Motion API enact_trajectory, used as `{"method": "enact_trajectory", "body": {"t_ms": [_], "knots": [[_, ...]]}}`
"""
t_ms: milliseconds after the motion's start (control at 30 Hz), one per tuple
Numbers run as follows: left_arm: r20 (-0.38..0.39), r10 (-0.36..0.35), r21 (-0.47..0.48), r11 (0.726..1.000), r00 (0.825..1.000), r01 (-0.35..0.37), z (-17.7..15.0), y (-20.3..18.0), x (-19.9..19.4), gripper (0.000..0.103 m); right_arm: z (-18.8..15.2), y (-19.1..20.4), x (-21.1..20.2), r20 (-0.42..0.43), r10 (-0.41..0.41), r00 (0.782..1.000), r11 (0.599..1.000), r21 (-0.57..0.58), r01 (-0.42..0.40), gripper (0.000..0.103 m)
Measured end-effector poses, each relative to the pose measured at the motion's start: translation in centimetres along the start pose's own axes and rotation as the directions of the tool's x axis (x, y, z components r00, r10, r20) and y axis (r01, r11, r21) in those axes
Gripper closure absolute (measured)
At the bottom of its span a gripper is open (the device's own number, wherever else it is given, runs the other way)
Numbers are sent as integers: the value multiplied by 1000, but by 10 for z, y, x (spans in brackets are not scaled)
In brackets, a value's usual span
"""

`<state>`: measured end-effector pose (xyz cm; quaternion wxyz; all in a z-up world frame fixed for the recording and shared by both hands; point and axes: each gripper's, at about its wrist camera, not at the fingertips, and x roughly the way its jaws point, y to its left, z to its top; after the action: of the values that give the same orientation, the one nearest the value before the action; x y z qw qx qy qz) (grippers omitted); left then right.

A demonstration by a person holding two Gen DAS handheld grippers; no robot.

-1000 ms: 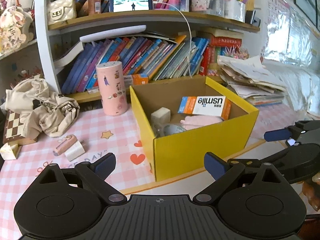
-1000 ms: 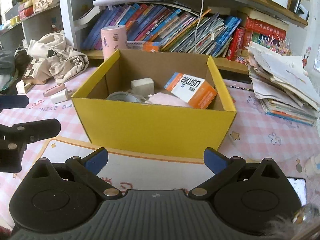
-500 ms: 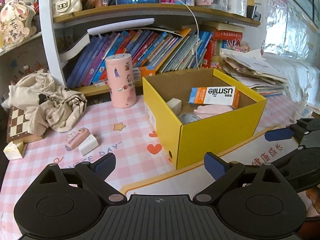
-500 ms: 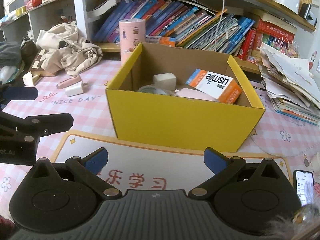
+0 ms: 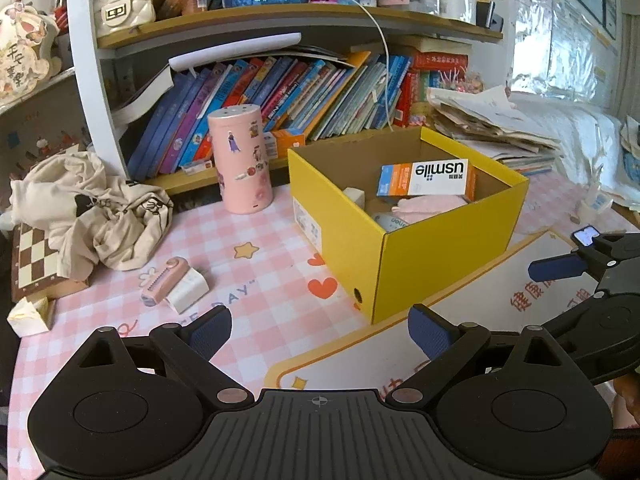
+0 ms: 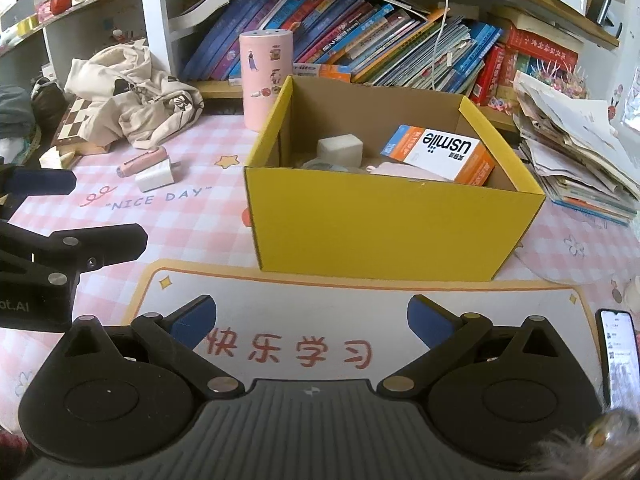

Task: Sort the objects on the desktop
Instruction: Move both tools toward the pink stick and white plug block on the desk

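your left gripper (image 5: 319, 330) sits at the bottom of the left wrist view with its blue-tipped fingers spread wide and nothing between them. your right gripper (image 6: 310, 319) sits at the bottom of the right wrist view, also wide and holding nothing. both are low over the white desk mat with the orange edge and red letters (image 6: 360, 304).

the yellow cardboard box (image 6: 384, 224) stands in the middle of the right wrist view, just behind the mat, on the pink checked table cover (image 5: 260, 264). inside it, the orange and white "usmile" carton (image 6: 442, 154) leans on the right side. a small white cube (image 6: 340, 149) sits to its left, and a soft pink thing (image 5: 428, 205) lies under the carton.

outside the box, in the left middle of the left wrist view, a small pink tube-shaped thing (image 5: 165, 286) lies touching a little white block (image 5: 188, 290). they are well apart from the box. a tall pink can with stickers (image 5: 240, 164) stands upright in the upper middle, just beside the box's back left corner. a crumpled cream cloth bag (image 5: 88, 208) lies on the left, partly over a brown and white checkerboard (image 5: 32, 256).

a black phone with a lit screen (image 6: 616, 354) lies at the right edge of the right wrist view, just beside the mat. a messy stack of papers (image 6: 576, 140) sits to the right of the box.
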<state>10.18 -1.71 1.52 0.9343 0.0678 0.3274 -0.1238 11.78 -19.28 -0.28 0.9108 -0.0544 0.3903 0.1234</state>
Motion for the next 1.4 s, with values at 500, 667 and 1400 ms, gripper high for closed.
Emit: {"method": "enact_trajectory", "body": {"t_ms": [500, 667, 1400], "knots": [[1, 24, 0, 1000, 1000, -24, -18, 53, -16, 6, 6, 59, 12, -1, 23, 1000, 1000, -8, -23, 0], [9, 43, -22, 999, 999, -43, -23, 72, -20, 6, 13, 79, 18, 4, 38, 999, 998, -40, -38, 0], [80, 125, -161, 981, 989, -111, -18, 149, -13, 6, 69, 140, 52, 54, 136, 989, 955, -271, -117, 0]]}}
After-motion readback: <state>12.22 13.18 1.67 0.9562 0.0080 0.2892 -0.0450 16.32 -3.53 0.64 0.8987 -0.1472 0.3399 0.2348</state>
